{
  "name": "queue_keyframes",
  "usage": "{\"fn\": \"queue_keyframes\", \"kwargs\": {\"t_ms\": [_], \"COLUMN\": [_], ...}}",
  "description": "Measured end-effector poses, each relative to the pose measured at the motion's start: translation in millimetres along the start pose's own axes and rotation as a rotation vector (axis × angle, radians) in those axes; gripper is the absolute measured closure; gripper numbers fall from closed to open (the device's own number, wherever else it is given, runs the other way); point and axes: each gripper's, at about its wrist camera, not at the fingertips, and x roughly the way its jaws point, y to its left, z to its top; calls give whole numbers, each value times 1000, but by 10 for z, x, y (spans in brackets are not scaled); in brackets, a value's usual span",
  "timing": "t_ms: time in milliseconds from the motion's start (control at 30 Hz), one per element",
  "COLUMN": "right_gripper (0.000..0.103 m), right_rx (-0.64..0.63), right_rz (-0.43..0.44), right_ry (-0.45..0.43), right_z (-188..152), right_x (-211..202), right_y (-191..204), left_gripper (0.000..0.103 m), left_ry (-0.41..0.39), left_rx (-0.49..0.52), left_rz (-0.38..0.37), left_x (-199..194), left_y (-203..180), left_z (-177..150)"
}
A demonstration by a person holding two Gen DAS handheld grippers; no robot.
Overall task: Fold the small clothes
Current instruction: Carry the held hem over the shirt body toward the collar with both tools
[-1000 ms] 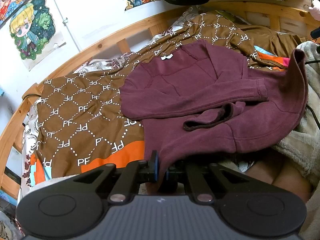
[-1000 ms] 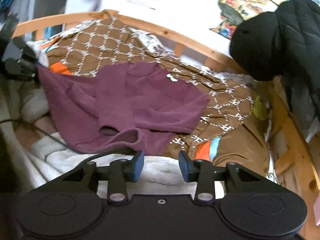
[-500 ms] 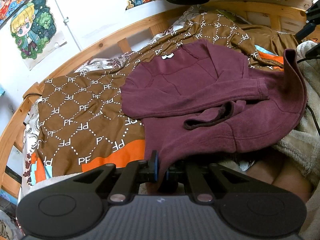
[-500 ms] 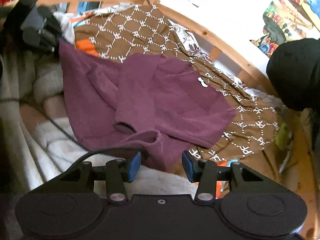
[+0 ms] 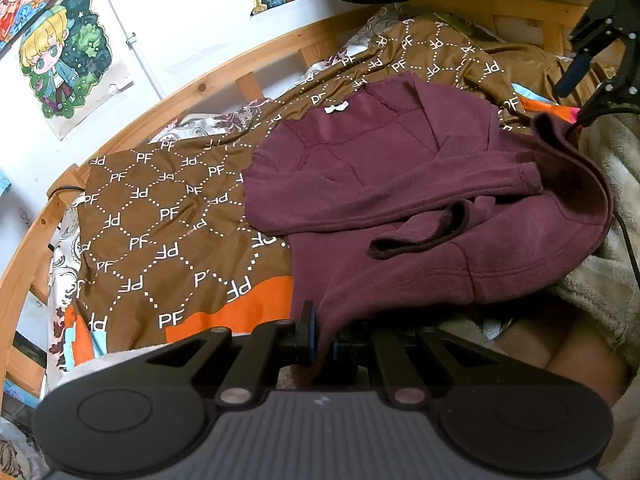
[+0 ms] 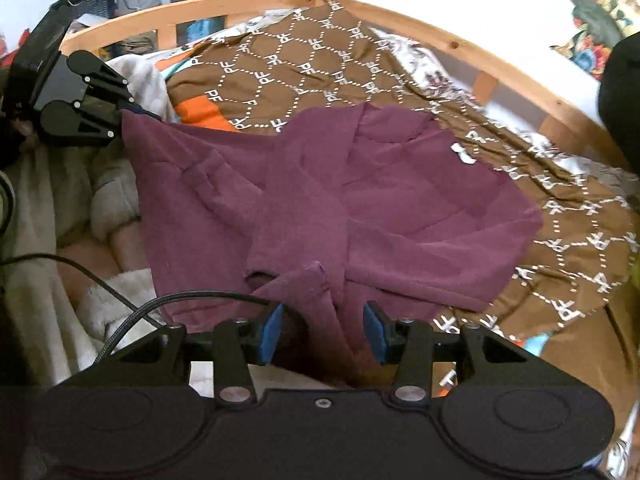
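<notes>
A maroon sweater (image 5: pixel 400 184) lies spread on the bed with both sleeves folded across its front; a white label shows at its collar. My left gripper (image 5: pixel 322 336) is shut on one bottom corner of the sweater. In the right wrist view the sweater (image 6: pixel 400 200) fills the middle, and the left gripper (image 6: pixel 120 116) holds its corner at the upper left. My right gripper (image 6: pixel 324 332) stands open over the other bottom corner, with maroon fabric between its blue pads (image 6: pixel 272 330) but not pinched. The right gripper (image 5: pixel 576 96) also shows at the left wrist view's upper right, beside the sweater's raised corner.
A brown blanket (image 5: pixel 160 216) with white "PF" lettering and orange patches covers the bed. A curved wooden rail (image 5: pixel 180 96) runs along the wall with posters. A cream fleece blanket (image 6: pixel 112 304), a black cable (image 6: pixel 120 280) and a person's bare leg (image 5: pixel 560 352) lie near the grippers.
My right gripper swung in toward the sweater's near corner, so fabric now lies between its fingers, and it entered the left wrist view. The left gripper kept still, holding its corner.
</notes>
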Motion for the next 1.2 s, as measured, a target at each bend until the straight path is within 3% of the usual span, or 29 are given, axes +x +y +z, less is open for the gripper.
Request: {"fn": "queue_keyframes", "kwargs": {"t_ms": [200, 400, 600, 700, 767, 833, 1000, 1200], "right_gripper": [56, 54, 51, 52, 58, 83, 90, 92], "right_rx": [105, 134, 57, 122, 163, 152, 71, 207], "right_rz": [129, 175, 214, 244, 303, 314, 264, 158], "right_ry": [26, 29, 122, 183, 227, 233, 153, -75], "right_z": [146, 267, 376, 398, 393, 403, 437, 363], "right_x": [184, 217, 555, 786, 905, 933, 662, 66], "right_y": [-291, -499, -363, -411, -459, -424, -343, -717], "left_gripper": [96, 96, 96, 95, 96, 96, 96, 95], "left_ry": [4, 7, 7, 6, 6, 6, 6, 3], "left_rx": [-1, -4, -6, -6, -6, -8, -28, -106], "left_rz": [-1, -1, -3, -3, -3, -5, -31, -89], "left_x": [2, 17, 17, 18, 18, 17, 11, 47], "left_y": [11, 9, 25, 26, 26, 30, 115, 457], "left_z": [-2, -2, -12, -11, -11, -10, 71, 330]}}
